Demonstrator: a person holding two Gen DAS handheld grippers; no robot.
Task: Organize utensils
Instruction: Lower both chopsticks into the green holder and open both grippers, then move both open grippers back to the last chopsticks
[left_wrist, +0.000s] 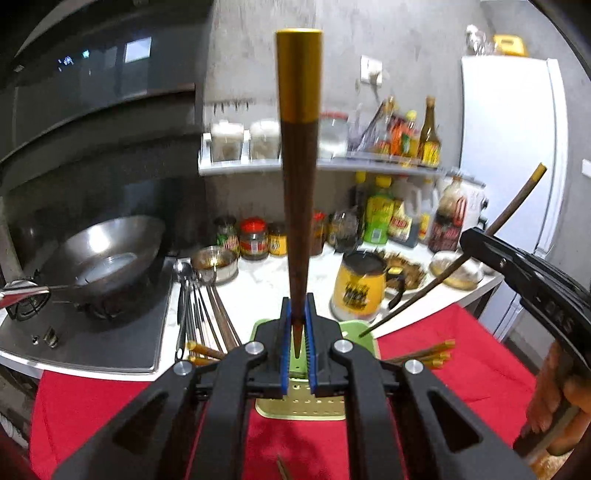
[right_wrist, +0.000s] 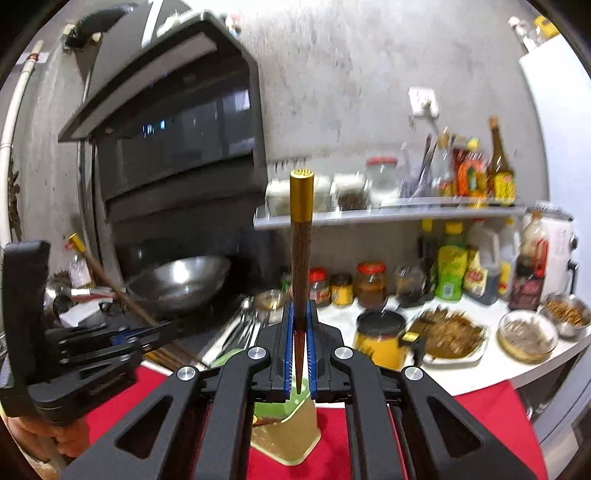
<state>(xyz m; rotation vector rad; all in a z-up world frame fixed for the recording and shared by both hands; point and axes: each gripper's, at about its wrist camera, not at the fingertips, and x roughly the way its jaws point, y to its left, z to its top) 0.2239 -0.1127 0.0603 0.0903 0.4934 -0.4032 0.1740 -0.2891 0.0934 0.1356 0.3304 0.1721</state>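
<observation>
Clamped between the blue pads of the left claw (left_wrist: 297, 325) is a dark brown wooden chopstick with a gold-coloured cap (left_wrist: 297, 147), its thin tip pinched low in the narrowed jaws and its capped end raised away from the camera. A second chopstick of the same kind (right_wrist: 301, 258) is gripped the same way by the right claw (right_wrist: 300, 343). Both claws are held above a green perforated plastic utensil holder (left_wrist: 295, 406), which is set on a red cloth (left_wrist: 110, 406). More gold-capped chopsticks (left_wrist: 432, 354) are seen lying on the cloth beside the holder. Metal spoons and chopsticks (left_wrist: 195, 302) are laid on the white bench (left_wrist: 266, 280), next to a steel wok (left_wrist: 110, 251).
</observation>
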